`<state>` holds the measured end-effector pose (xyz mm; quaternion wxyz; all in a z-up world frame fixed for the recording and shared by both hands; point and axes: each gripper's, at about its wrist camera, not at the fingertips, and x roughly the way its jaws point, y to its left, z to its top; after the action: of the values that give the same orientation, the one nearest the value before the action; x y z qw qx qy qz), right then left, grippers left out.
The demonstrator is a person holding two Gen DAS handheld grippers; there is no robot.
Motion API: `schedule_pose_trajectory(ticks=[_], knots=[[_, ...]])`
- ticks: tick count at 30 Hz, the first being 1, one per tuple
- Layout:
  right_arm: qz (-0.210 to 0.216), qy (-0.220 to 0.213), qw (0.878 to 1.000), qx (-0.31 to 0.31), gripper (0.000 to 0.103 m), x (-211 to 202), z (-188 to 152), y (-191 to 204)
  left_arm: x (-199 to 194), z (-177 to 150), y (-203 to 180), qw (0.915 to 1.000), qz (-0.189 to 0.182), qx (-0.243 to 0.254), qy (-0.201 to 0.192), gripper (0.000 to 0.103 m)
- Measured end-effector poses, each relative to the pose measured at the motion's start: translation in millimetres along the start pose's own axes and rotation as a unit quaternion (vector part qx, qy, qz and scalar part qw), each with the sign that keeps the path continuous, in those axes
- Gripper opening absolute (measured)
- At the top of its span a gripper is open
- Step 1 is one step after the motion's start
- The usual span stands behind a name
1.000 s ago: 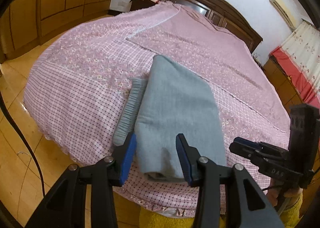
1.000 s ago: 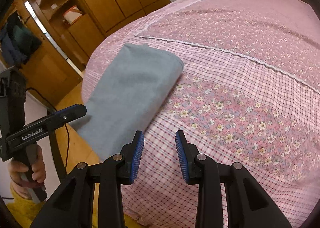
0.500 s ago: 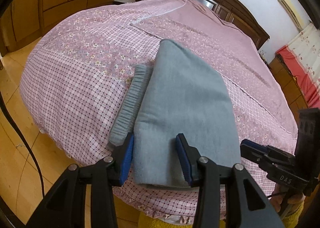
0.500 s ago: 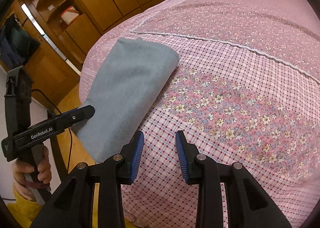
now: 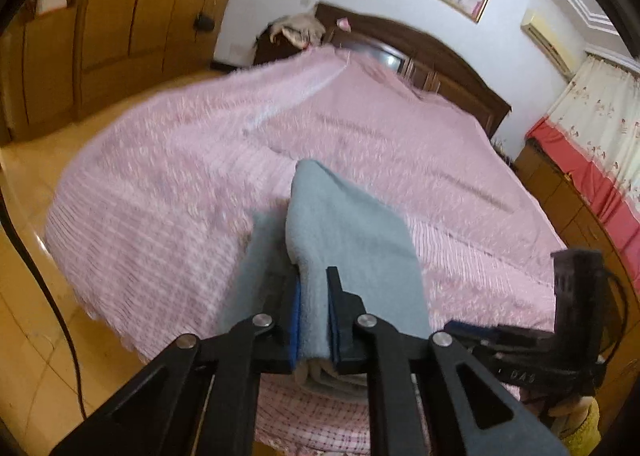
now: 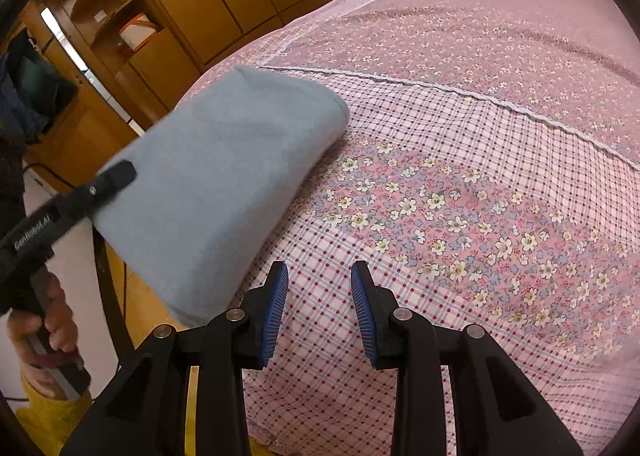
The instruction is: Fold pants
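1. The left gripper [image 5: 314, 320] has just been closing; its jaws now pinch the near edge of the pants [image 5: 352, 240].
2. The grey folded pants stretch forward from these jaws over the bed [image 5: 160, 184], with the near end lifted.
3. The right gripper [image 6: 319, 312] has its jaws apart with nothing between them; the pants [image 6: 216, 176] are to the left of them.

A: The left wrist view is smeared with motion blur; the pink bedspread [image 5: 168, 192] loses its pattern, though the black fingers [image 5: 344, 320] stay crisp.

B: The right wrist view is sharp, evenly lit by soft indoor light, with faint shadows. Both bend strongly at their dark rounded corners.
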<state>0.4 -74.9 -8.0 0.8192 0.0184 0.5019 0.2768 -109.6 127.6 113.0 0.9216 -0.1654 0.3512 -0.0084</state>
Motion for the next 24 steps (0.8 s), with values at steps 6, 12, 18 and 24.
schedule_pose_trajectory(ticks=[6, 12, 18, 24], knots=[[-0.004, 0.006, 1.0, -0.008, 0.034, 6.3, 1.2, 9.6, 12.7, -4.2, 23.0, 0.9992, 0.034, -0.01, 0.018, 0.011], [-0.011, 0.016, 1.0, -0.021, 0.034, 16.5, 4.0, 19.6, 49.3, -27.7, 51.6, 0.9962, 0.046, -0.036, 0.065, 0.012], [-0.014, -0.009, 0.999, -0.028, 0.034, 9.8, 17.3, 33.9, 49.9, -30.8, 61.9, 0.9955, 0.032, -0.052, 0.071, 0.018], [0.012, -0.054, 0.997, -0.06, 0.034, 1.0, 33.3, 59.6, 24.7, -21.1, 52.9, 0.9973, 0.041, -0.034, 0.051, 0.018]])
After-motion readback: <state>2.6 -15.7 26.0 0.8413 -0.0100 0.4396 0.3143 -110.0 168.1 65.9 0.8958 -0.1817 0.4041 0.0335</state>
